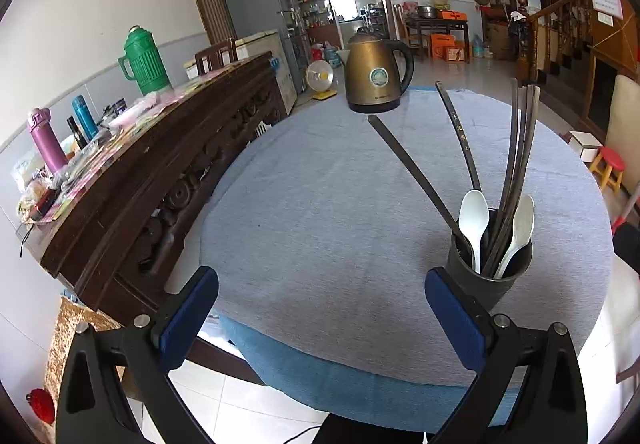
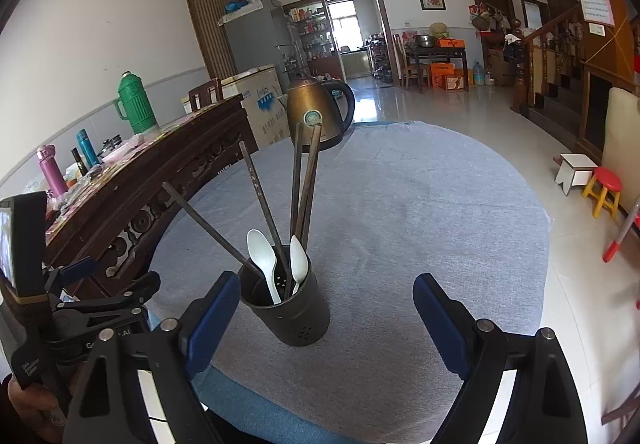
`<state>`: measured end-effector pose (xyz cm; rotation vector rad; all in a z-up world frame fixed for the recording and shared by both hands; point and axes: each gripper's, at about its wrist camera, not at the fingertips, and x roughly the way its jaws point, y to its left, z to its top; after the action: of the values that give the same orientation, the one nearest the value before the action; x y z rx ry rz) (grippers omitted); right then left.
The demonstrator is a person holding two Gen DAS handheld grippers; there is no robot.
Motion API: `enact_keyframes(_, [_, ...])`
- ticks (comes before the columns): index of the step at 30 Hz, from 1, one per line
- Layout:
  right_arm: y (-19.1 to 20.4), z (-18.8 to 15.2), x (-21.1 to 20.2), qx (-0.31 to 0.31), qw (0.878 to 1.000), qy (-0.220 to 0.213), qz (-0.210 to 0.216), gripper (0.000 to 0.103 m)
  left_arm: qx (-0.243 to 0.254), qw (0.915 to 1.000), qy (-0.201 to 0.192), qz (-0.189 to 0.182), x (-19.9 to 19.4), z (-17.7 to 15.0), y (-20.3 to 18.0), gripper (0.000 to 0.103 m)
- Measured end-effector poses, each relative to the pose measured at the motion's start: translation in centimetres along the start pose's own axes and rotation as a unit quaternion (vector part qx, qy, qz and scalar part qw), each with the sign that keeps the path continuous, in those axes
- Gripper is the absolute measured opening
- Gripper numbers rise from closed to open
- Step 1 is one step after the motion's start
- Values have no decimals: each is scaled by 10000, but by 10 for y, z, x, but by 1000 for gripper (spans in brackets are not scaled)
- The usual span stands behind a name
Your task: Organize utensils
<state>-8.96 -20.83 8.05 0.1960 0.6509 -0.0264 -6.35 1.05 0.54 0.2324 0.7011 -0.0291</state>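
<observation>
Both my left gripper (image 1: 322,308) and right gripper (image 2: 326,314) gape wide, empty; utensil holder (image 2: 294,314) just ahead of my right gripper's left finger, so I'd steady it before tidying the splayed chopsticks (image 2: 266,203).

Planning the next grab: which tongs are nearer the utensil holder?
Hard to call; perhaps the left tongs, with the utensil holder beside their right finger. From the right tongs the holder sits between the fingers, left of centre.
</observation>
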Motion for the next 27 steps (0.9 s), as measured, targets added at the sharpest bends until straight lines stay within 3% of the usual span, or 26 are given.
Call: enact_keyframes(27, [43,3,15,-275,9980,173,-548,90,-549,9973,209,-438,28,-11,44,102])
